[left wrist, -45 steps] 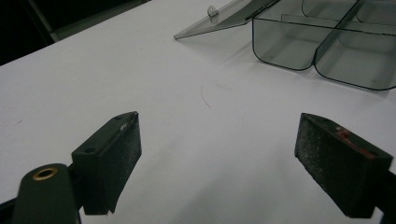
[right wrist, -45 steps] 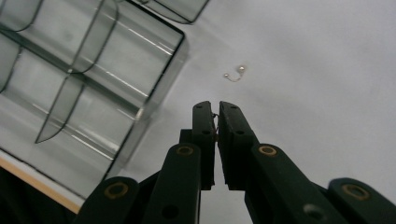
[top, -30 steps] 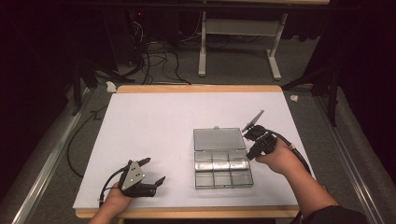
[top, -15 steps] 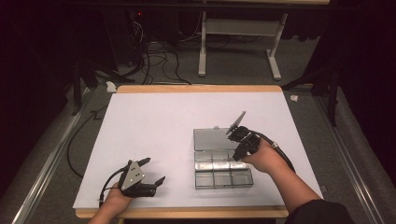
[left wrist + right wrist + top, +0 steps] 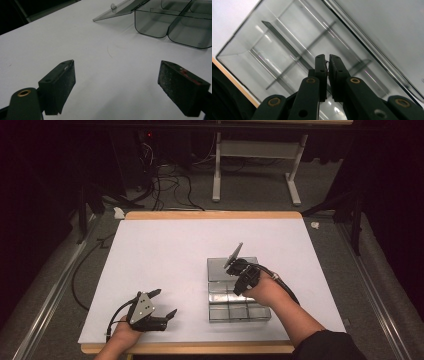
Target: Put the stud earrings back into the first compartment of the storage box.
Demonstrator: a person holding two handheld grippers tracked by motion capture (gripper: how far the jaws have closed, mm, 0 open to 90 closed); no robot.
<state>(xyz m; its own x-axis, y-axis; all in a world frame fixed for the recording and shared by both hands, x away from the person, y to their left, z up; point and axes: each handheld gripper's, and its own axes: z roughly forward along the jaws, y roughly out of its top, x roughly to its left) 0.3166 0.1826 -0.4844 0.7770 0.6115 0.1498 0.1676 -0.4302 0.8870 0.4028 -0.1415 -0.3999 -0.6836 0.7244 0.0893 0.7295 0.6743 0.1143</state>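
Grippers, two: left gripper [image 5: 162, 303] rests near the white surface [image 5: 165, 250] edge, jaws wide apart; right gripper [image 5: 327, 75] hovers over one clear compartment box [image 5: 239, 310], jaws nearly together, with its open lid [image 5: 220, 268] lying flat beyond.

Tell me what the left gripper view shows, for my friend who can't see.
Two black pads of an open hand-held gripper sit low over a white table. Ahead lies a clear, empty compartment box with its lid open.
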